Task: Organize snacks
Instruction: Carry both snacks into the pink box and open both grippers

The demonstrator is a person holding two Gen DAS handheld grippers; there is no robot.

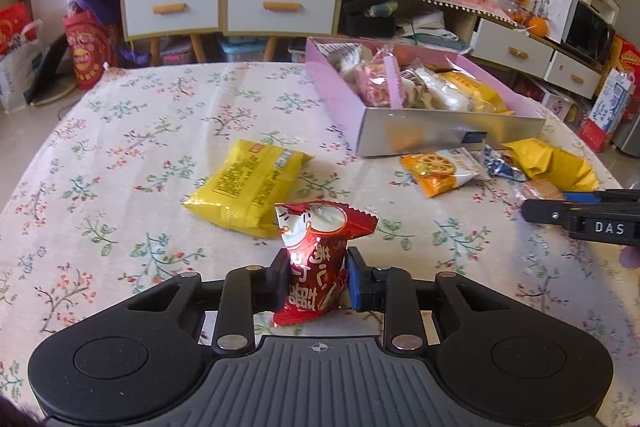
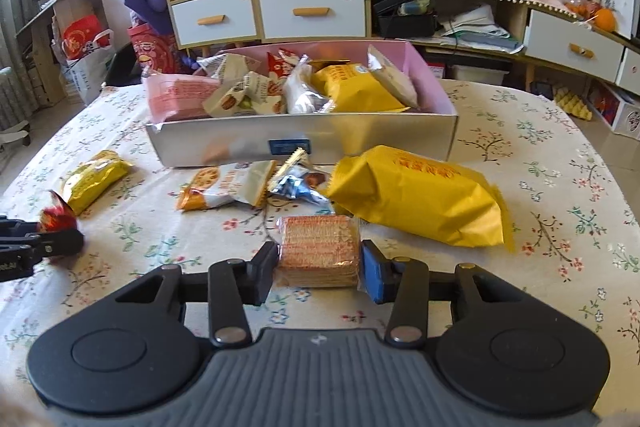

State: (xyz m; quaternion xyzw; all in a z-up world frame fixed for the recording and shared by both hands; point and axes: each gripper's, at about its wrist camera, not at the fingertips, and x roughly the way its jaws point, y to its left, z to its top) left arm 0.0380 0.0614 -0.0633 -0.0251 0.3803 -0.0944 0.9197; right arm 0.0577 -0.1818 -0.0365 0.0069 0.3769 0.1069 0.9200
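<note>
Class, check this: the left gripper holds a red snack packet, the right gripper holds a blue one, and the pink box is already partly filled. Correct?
One error: the right gripper holds a clear-wrapped cracker pack, not blue, as the right wrist view shows. The left gripper does hold the red snack packet; the pink box is partly filled.

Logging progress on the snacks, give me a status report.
Left gripper shut on red snack packet. Right gripper shut on cracker pack. Pink box ahead, loose packets in front.

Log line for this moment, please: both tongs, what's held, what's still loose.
left tongs: shut on red packet | right tongs: shut on crackers | box: part filled | loose: yellow bags, small packets
</note>
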